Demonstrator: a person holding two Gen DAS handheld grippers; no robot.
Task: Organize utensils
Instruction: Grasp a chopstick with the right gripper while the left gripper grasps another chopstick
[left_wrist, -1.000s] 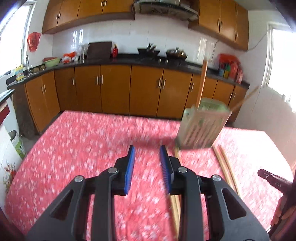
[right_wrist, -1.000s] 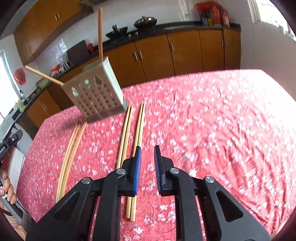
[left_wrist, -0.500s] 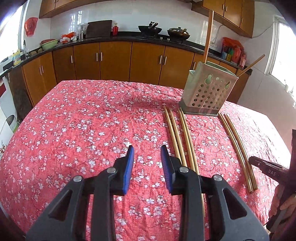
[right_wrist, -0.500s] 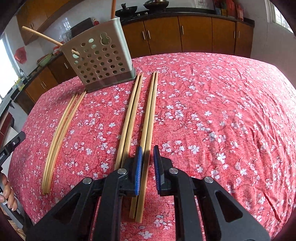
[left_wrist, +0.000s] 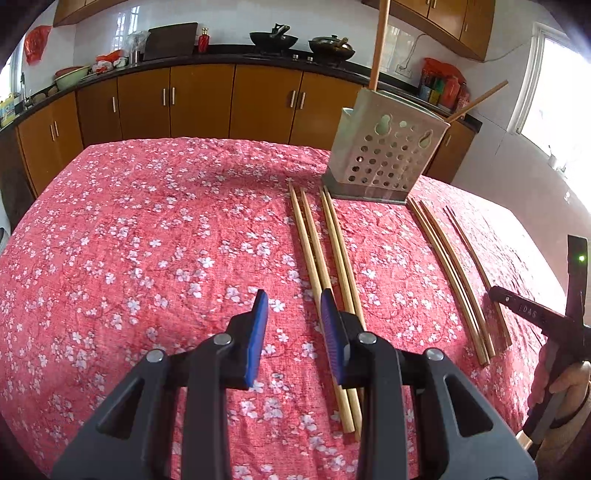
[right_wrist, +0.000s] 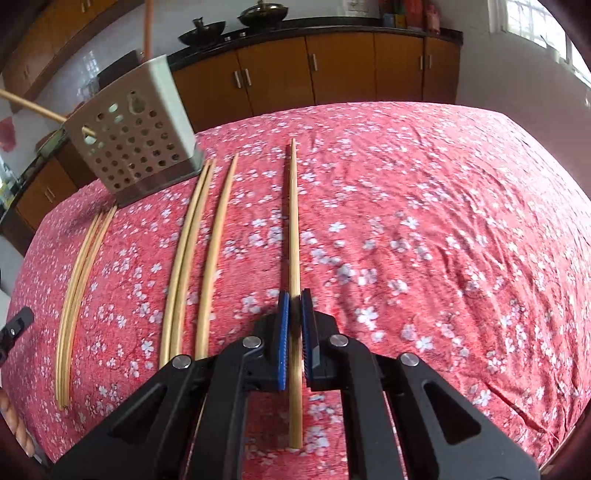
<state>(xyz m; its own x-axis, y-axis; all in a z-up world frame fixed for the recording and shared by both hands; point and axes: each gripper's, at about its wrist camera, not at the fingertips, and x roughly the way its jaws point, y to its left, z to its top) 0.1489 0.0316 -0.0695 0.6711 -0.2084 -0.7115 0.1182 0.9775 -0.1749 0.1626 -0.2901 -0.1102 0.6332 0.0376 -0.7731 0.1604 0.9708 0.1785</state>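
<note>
A perforated grey utensil holder (left_wrist: 384, 155) stands at the far side of the table with two sticks poking out; it also shows in the right wrist view (right_wrist: 136, 144). Long wooden chopsticks (left_wrist: 325, 266) lie in pairs on the red floral cloth. My left gripper (left_wrist: 293, 314) is open and empty, just left of a chopstick pair. My right gripper (right_wrist: 294, 310) is shut on one chopstick (right_wrist: 293, 229), lifted slightly off the cloth. Three more chopsticks (right_wrist: 199, 251) lie to its left, and a thin bundle (right_wrist: 79, 284) further left.
The table (left_wrist: 129, 240) is covered by a red floral cloth. Brown kitchen cabinets (left_wrist: 199, 99) and a counter with woks stand behind. The right gripper's body and hand (left_wrist: 554, 332) show at the right edge of the left view.
Both grippers have come down toward the table. My right gripper has closed on one chopstick and drawn it to the right, away from its pair.
</note>
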